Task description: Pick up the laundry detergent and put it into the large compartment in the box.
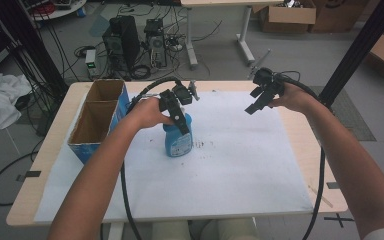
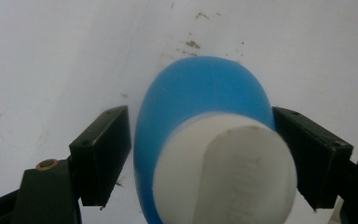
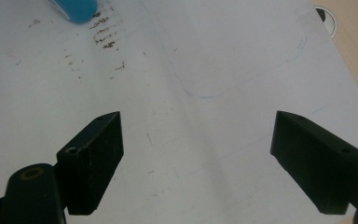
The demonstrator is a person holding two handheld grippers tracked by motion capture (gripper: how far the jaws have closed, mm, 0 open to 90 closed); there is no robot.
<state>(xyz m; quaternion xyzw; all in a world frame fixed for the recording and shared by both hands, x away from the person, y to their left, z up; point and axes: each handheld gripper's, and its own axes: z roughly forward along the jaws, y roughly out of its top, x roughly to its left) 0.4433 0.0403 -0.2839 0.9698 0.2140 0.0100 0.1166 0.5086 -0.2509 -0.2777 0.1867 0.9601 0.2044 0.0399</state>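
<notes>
A blue plastic bottle [image 1: 179, 140] with a white cap is standing upright on the white paper sheet [image 1: 240, 165] that is covering most of the wooden table [image 1: 55, 125], and everything else is best placed from that bottle. The left gripper [image 1: 180, 120] is coming down over the bottle's top from the person's left hand [image 1: 150, 112]. In the left gripper view its two black jaws are standing one at each side of the blue bottle [image 2: 200, 107], spread about as wide as the body; the right-hand jaw is lying against the blue wall, while a thin gap is showing at the other (so whether they are truly squeezing it cannot be told). The white cap [image 2: 226, 172] is sitting between the jaws, close to the camera.

To the right of the bottle and well apart from it, the right gripper [image 1: 260, 100] is hanging above the paper in the person's right hand [image 1: 292, 97]; in the right gripper view [image 3: 196, 163] its jaws are spread wide with only bare paper between them, and a corner of the bottle [image 3: 77, 9] is peeking in at the top left, beside some brown specks [image 3: 103, 32] on the sheet.

Left of the bottle, an open cardboard box [image 1: 97, 117] with a blue outer side is standing on the table, just beside the left hand.
</notes>
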